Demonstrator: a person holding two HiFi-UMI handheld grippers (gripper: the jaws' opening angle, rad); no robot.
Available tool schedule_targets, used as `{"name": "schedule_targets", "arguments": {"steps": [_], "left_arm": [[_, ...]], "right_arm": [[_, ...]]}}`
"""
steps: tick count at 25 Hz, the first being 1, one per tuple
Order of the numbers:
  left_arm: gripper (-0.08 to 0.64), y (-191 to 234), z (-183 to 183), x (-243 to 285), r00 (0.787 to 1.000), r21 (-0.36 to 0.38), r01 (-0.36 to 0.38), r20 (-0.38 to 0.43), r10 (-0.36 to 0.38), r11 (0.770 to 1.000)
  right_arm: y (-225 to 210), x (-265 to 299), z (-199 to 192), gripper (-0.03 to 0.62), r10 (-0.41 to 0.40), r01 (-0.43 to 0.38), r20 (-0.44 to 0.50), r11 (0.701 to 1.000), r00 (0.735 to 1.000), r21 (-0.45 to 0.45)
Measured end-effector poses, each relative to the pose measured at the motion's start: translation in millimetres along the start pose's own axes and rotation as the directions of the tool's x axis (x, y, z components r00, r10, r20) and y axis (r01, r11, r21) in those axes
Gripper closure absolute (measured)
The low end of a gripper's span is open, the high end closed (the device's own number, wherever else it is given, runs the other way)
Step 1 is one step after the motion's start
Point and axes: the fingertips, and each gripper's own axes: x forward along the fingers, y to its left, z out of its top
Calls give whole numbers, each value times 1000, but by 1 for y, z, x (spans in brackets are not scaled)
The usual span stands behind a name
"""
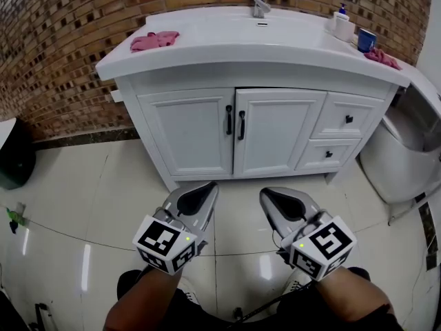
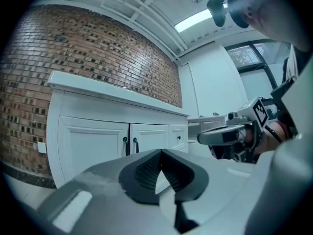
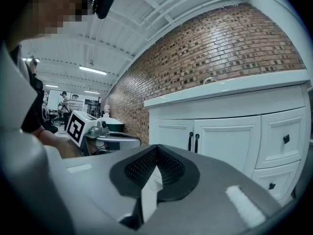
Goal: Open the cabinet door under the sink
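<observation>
White door [image 1: 275,131] closed, left claw [image 1: 210,186], right claw [image 1: 265,194] pressed together, cloth [image 1: 155,41] head-view only

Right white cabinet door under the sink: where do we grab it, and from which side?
I'd take the black vertical bar handle at mid-length, coming straight in from the front with jaws spread left-right. The bar stands off the right white cabinet door at its inner edge, close beside the left door's handle.

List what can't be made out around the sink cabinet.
Cabinet interior: every view, behind the cabinet doors.
Faucet: head view, top cut off by the upper edge.
Pump bottle: head view, label too small to read.
Basin: both gripper views, hidden behind the countertop.
</observation>
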Motion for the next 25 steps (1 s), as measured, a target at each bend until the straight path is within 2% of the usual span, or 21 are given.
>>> {"name": "schedule_targets", "arguments": {"steps": [4, 9, 12, 19, 25], "left_arm": [[547, 22, 1, 30, 998, 7, -55, 7, 55, 998], [471, 48, -2, 62, 994, -1, -110, -19, 110, 994], [459, 59, -5, 77, 992, -7, -122, -25, 122, 992], [456, 77, -12, 107, 989, 1, -142, -41, 142, 990], [446, 102, -15, 141, 985, 5, -165, -54, 165, 986]], "right_arm": [[-17, 10, 6, 584, -5, 5, 8, 1000, 1000, -14], [-27, 10, 11, 584, 7, -5, 21, 996, 1000, -92], [-33, 11, 13, 584, 21, -15, 49, 994, 999, -111], [-58, 17, 4, 584, -5, 6, 33, 1000, 999, -30], [-76, 24, -2, 584, 7, -10, 37, 997, 999, 82]]}}
